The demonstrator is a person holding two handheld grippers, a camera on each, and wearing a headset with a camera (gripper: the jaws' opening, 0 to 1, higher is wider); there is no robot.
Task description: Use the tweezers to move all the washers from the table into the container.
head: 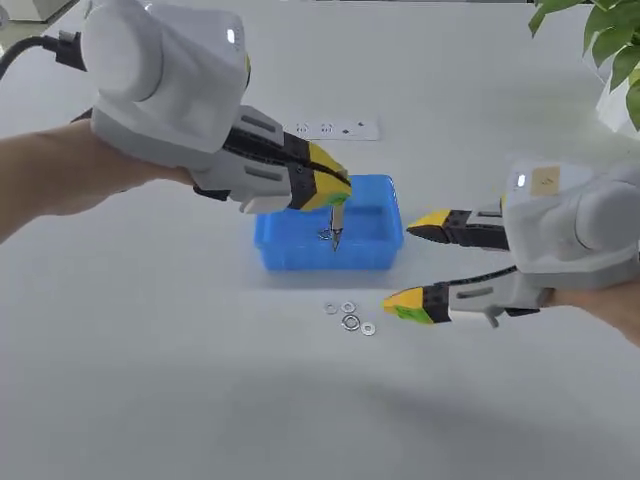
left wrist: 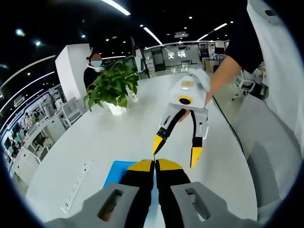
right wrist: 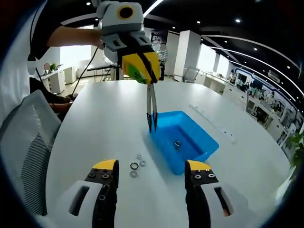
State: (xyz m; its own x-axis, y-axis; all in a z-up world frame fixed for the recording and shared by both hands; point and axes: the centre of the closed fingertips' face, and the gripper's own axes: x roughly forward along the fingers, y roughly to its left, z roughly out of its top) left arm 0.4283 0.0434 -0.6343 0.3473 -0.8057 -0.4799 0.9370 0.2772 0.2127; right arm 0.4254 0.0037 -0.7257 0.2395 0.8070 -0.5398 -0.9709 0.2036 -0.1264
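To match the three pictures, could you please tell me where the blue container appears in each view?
Head view: blue container at centre, below the tweezers.
Left gripper view: blue container low, left of centre, partly behind the jaws.
Right gripper view: blue container just right of centre.
Shared landmark: white socket strip beside it.

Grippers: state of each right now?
Left gripper: shut on the tweezers, tips at the blue container.
Right gripper: open, empty, near the loose washers.
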